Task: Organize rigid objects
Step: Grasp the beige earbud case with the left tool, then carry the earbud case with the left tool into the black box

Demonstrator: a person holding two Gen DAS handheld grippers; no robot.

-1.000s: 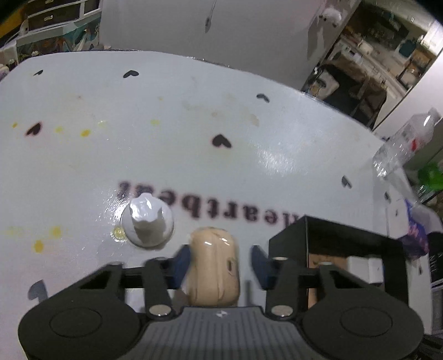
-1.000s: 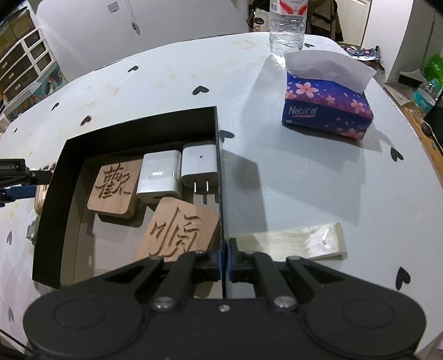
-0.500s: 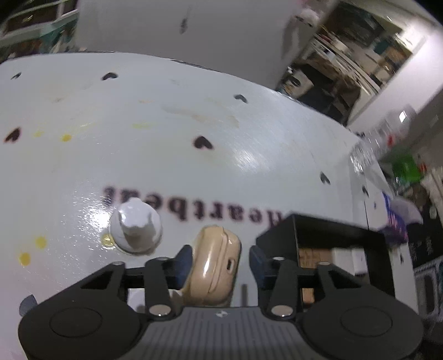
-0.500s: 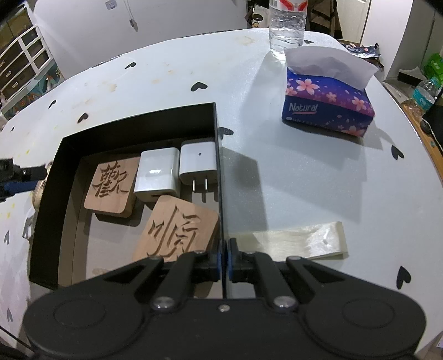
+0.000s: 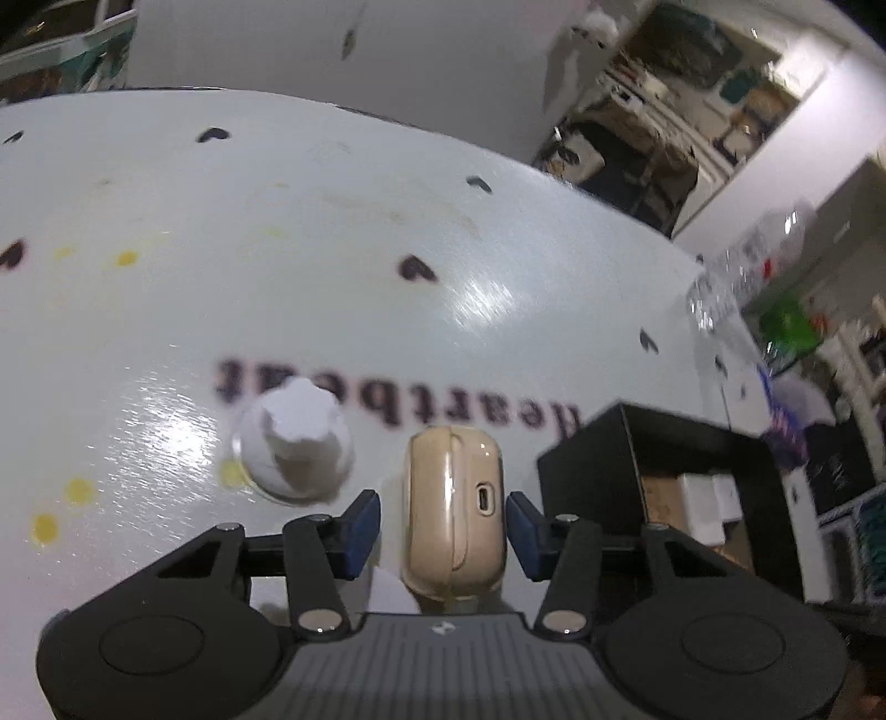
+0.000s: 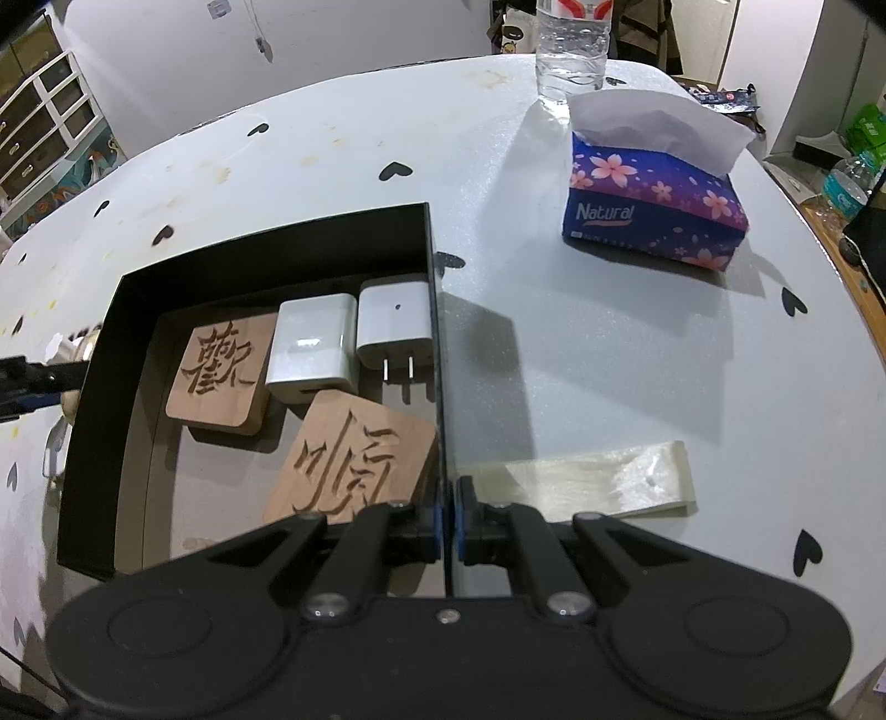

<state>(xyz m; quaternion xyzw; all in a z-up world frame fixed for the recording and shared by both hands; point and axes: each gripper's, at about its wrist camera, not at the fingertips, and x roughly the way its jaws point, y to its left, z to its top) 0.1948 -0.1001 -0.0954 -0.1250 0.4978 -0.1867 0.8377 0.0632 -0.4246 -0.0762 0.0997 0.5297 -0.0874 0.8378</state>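
A beige earbud case stands between the blue pads of my left gripper. The right pad touches it and a small gap shows at the left pad. A white knob-shaped object sits on the table just left of it. The black box is to the right. In the right wrist view the black box holds two carved wooden tiles and two white chargers. My right gripper is shut on the box's right wall.
A floral tissue box and a water bottle stand at the far right of the white table. A pale flat strip lies right of the box. Shelves and clutter lie beyond the table edge.
The earbud case has turned upright between my left fingers, its charging port now facing me. The left gripper has tilted and shifted. The right gripper keeps its hold on the box wall.
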